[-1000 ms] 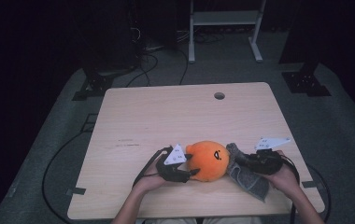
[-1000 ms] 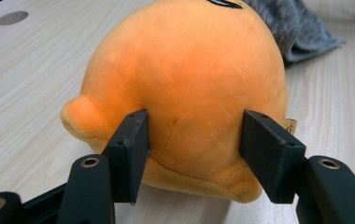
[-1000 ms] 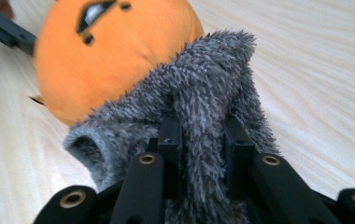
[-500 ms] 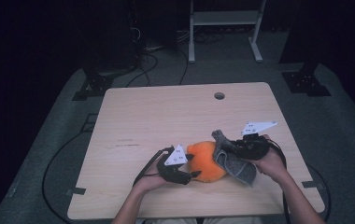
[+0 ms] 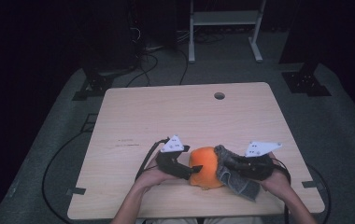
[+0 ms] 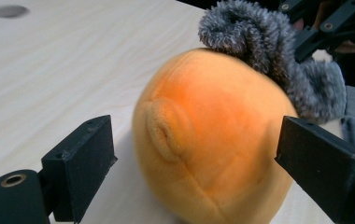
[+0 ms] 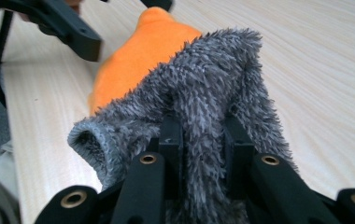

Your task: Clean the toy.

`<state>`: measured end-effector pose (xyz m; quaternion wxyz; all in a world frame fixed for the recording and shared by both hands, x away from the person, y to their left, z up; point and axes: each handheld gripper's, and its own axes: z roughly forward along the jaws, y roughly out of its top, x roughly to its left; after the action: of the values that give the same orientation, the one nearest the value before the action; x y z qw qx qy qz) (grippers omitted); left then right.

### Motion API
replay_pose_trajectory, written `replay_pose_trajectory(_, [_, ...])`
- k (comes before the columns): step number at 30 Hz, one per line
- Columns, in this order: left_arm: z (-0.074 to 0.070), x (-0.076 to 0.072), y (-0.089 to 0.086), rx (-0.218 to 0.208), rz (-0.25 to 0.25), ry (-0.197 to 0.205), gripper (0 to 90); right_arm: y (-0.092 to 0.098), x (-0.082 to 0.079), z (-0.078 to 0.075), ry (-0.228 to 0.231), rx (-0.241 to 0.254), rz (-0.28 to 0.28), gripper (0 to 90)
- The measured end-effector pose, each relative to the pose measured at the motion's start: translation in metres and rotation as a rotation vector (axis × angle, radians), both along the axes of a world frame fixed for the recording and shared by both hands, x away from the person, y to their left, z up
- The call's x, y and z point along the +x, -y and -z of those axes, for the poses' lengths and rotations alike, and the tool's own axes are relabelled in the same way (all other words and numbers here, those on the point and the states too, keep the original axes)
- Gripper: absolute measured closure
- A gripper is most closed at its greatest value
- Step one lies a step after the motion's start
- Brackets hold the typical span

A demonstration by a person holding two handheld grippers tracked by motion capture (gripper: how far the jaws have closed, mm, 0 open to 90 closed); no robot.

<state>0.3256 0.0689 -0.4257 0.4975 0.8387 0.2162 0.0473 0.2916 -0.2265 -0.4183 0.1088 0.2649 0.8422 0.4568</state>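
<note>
An orange plush ball rests on the wooden table near its front edge. My left gripper stands open at the ball's left. Its jaws have just been opening and now flank the plush ball without pressing it; the left gripper has the ball between its pads. My right gripper is shut on a grey fuzzy cloth, which drapes against the ball's right side. In the right gripper view the grey cloth is pinched in the right gripper, with the orange ball behind it.
A round cable hole sits near the table's far edge. Black cables trail over the grey floor on the left. A white frame and dark stand bases stand beyond the table.
The left jaws have spread apart and let go of the orange ball. The right gripper has carried the grey cloth left and up against the ball's side.
</note>
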Motion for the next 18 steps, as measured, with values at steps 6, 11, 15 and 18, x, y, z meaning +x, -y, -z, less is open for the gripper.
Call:
replay_pose_trajectory(6, [0.016,0.006,0.019,0.024,0.035,-0.130,9.2,0.007,-0.014,0.006,-0.007,0.011,0.001,73.0])
replay_pose_trajectory(11, [0.007,-0.006,0.024,0.016,0.063,0.074,33.4,0.018,-0.014,0.005,-0.019,0.026,0.031,72.8])
replay_pose_trajectory(15, [-0.002,-0.014,0.020,0.025,0.058,0.302,39.6,0.028,-0.013,-0.006,0.010,0.073,0.058,72.8])
replay_pose_trajectory(18, [0.003,-0.014,0.014,0.030,0.082,0.362,39.8,0.033,0.000,-0.014,0.023,0.114,0.093,72.8])
